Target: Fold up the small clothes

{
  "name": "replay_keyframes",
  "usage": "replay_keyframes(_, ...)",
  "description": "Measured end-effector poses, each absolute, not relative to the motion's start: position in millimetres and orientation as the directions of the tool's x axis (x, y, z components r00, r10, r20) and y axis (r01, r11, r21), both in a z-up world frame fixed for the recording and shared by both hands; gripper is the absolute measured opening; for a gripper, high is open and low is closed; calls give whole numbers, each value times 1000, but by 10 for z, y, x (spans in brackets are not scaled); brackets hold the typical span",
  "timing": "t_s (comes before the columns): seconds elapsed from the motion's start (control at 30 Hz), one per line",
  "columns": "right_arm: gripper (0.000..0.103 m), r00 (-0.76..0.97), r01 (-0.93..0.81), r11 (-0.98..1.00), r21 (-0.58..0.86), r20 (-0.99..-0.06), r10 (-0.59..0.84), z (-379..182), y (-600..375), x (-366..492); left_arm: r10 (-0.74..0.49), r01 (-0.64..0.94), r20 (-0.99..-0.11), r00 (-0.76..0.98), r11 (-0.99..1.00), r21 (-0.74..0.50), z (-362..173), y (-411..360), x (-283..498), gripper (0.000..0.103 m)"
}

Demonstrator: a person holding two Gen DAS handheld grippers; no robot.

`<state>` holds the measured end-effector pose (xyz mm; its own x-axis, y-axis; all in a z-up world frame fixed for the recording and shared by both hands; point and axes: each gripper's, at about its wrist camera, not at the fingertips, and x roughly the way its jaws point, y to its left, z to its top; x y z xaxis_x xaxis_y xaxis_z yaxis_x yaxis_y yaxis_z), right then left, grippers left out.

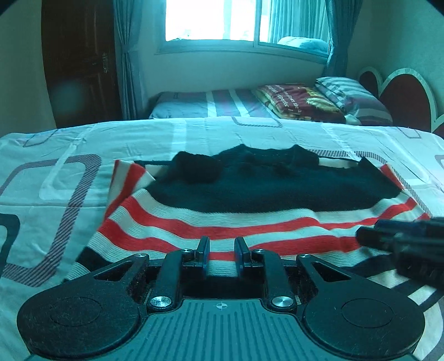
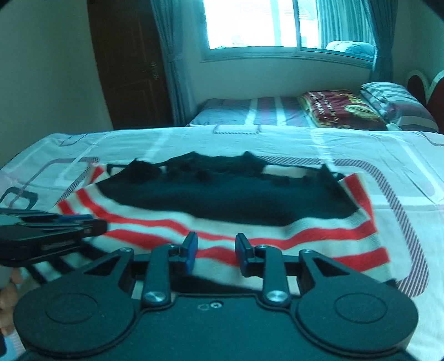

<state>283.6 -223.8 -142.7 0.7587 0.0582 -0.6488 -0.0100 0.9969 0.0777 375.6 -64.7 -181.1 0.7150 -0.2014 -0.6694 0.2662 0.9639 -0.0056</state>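
A small knitted sweater (image 1: 249, 194) lies spread on the patterned bedsheet (image 1: 69, 155), its black upper part far from me and its red and white stripes (image 2: 277, 236) near me. My left gripper (image 1: 222, 254) is at the near striped hem, shut on the fabric that fills the gap between its blue pads. My right gripper (image 2: 216, 252) grips the same hem further right, with striped knit pinched between its fingers. Each gripper shows in the other's view: the right gripper (image 1: 363, 236) at the right edge, the left gripper (image 2: 94, 223) at the left edge.
Beyond this bed stands a second bed (image 1: 211, 105) with a folded printed blanket (image 1: 299, 101) and a striped pillow (image 1: 352, 95). Behind it are a window (image 2: 263, 25), curtains and a dark wooden door (image 2: 130, 69). A red heart-shaped headboard (image 1: 402, 94) is at the right.
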Motion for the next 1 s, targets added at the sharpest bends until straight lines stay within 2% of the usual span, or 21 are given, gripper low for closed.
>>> replay_keyframes(0.07,29,732,-3,999,49,-680,36,-1532,-2224,2850,-201,267,-681,705,964,-7,-1865,-632,3759,19)
replay_keyframes(0.13,29,741,-25,1000,13,-671,27,-1617,-2246,2816,-199,263,-674,711,965,-7,-1929,-567,3760,20)
replay_keyframes(0.23,29,730,-29,999,-28,-683,2,-1587,-2219,2776,-188,258,-681,708,966,1,-1913,-529,3747,25)
replay_keyframes(0.57,31,712,25,1000,8,-703,-12,-1511,-2253,2613,-151,247,-689,708,968,42,-1755,-544,3599,29)
replay_keyframes(0.77,33,737,31,998,47,-676,9,-1392,-2177,2484,-212,294,-671,710,956,10,-1629,-593,3355,29)
replay_keyframes(0.87,33,746,22,998,51,-665,17,-1383,-2110,2423,-231,320,-675,701,947,9,-1666,-657,3293,29)
replay_keyframes(1.0,35,737,24,1000,5,-676,-14,-1455,-2072,2388,-190,292,-724,664,956,18,-1888,-602,3317,29)
